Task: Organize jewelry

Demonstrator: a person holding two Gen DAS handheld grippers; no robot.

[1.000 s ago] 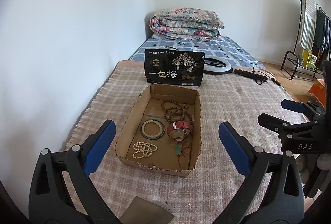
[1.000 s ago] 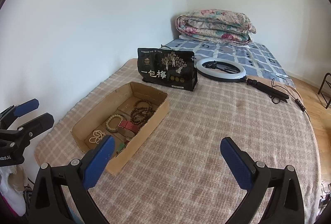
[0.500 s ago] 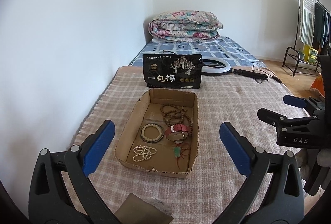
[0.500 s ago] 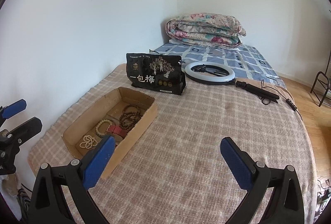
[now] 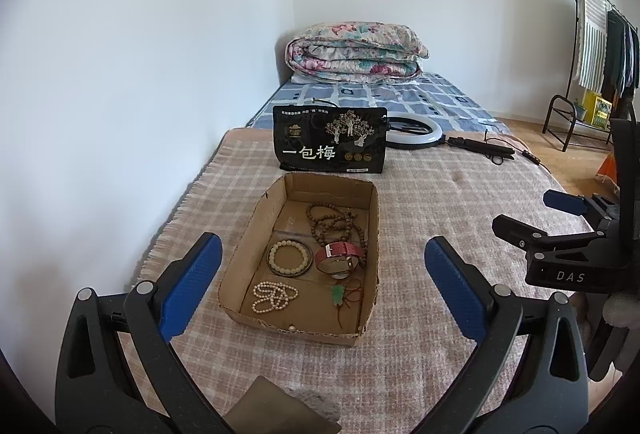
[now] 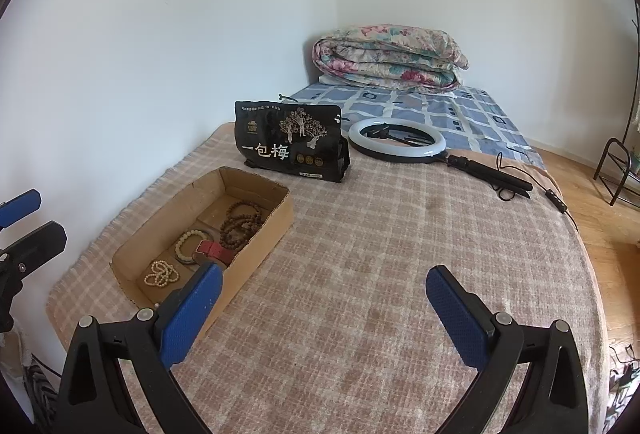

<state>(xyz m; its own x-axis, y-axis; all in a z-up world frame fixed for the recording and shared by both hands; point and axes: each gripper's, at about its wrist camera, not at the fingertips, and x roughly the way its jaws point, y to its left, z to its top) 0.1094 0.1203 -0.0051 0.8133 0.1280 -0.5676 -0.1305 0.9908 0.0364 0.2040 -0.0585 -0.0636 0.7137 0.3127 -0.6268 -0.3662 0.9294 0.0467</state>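
Observation:
A shallow cardboard box (image 5: 256, 226) (image 6: 264, 230) lies on a checked blanket. In it are a brown bead necklace (image 5: 334, 222) (image 6: 240, 224), a cream bead bracelet (image 5: 290, 257) (image 6: 190, 242), a red watch strap (image 5: 340, 252) (image 6: 214, 250), a small pearl strand (image 5: 276, 296) (image 6: 160, 274) and a green pendant on red cord (image 5: 339, 294). My left gripper (image 5: 322, 288) is open and empty, held above the near end of the box. My right gripper (image 6: 322, 310) is open and empty over the blanket, right of the box.
A black snack bag (image 5: 330, 141) (image 6: 292, 141) stands behind the box. A ring light (image 6: 396, 139) with stand and cable lies at the back right. A folded floral quilt (image 5: 356, 51) lies on the bed. A clothes rack (image 5: 592, 45) stands at the right.
Both grippers have drawn back and risen a little from the box. Their jaws stay open. Nothing in the box has moved.

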